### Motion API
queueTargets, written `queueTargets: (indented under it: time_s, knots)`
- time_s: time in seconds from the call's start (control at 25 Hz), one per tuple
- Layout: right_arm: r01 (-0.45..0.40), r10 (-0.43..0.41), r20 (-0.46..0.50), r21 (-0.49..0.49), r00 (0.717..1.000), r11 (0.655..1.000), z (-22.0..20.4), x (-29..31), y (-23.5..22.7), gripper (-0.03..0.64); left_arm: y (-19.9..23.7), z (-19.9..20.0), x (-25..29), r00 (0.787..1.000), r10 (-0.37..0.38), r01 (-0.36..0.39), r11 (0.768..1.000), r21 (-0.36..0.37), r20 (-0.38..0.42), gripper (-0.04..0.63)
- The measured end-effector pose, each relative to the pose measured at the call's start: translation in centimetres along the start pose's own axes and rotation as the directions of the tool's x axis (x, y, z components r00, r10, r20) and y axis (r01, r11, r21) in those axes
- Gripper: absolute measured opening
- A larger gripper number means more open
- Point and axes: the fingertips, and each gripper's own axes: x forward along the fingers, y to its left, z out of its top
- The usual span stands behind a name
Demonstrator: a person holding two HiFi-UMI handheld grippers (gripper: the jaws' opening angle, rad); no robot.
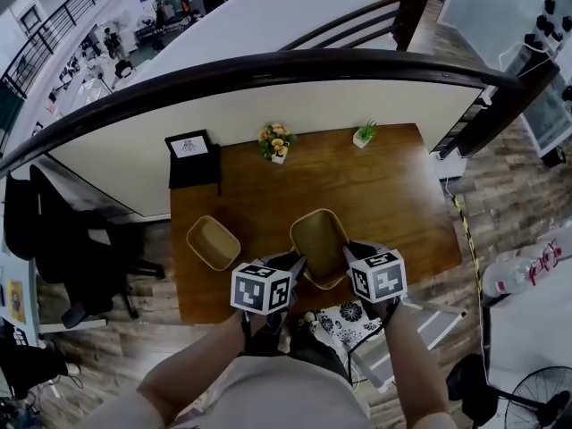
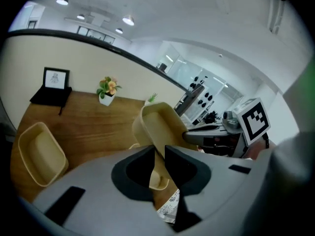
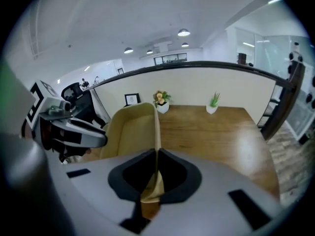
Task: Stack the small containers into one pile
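Bench: brown wooden table [image 1: 393, 195] set against a cream partition wall [image 1: 116, 164].

Item 1: tan, rounded-rectangular plastic container [image 1: 319, 244], at the middle of the table's near edge.
- It is tipped, with its open side turned toward the person's left.
- Whether its base touches the table cannot be told.
- Both grippers hold it, one on each side wall.

Left gripper [image 2: 158, 162]:
- The jaws are almost together.
- The black pads [image 2: 183, 167] pinch the thin wall of the tan container, which rises tilted straight out from between them.

Right gripper [image 3: 156, 167]:
- The jaws are pressed nearly flat together on the opposite wall.
- The rim is seen edge-on as a narrow tan strip running up from the pads.
- The left gripper shows beyond the container, on its far side.

Item 2: second tan container [image 1: 213, 242] of the same shape.
- It lies on the table to the person's left, open side up.
- It is well apart from item 1 and neither gripper touches it.

Other things:
- A black framed picture [image 1: 190, 147] stands at the back-left corner.
- A small white pot of orange and pink flowers [image 1: 276, 143] sits at the back centre.
- A small white pot with a green plant [image 1: 364, 135] sits further right along the back edge.
- A black-and-white patterned cloth [image 1: 344, 318] lies below the near edge, between the forearms.
- A black office chair [image 1: 67, 239] stands left of the table.
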Motion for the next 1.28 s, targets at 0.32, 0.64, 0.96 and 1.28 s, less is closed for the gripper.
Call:
queueTargets:
  time_s: [0.32,0.64,0.96,1.28]
  knots:
    - [0.016,-0.018,-0.169,-0.016,0.985,1.0,-5.3,5.5,-1.4,0.028,2.7,-5.4,3.9,0.995,0.017,-0.03,0.992,-0.125,-0.098,0.066]
    - [0.036,-0.06,-0.285,-0.09,0.957,0.995,-8.5,8.8,-2.6,0.041,3.0,-9.4,6.4,0.985,0.003,-0.04,0.976,-0.213,-0.173,0.066]
    - [0.049,-0.082,-0.292,-0.117,0.953,0.992,-9.6,10.7,-3.0,0.162,4.7,-12.1,7.5,0.975,0.046,-0.095,0.971,-0.218,-0.219,0.08]
    - [0.049,-0.081,-0.32,-0.105,0.944,0.993,-10.8,12.6,-3.5,0.19,6.4,-12.5,8.2,0.967,0.027,-0.1,0.955,-0.28,-0.253,0.19]
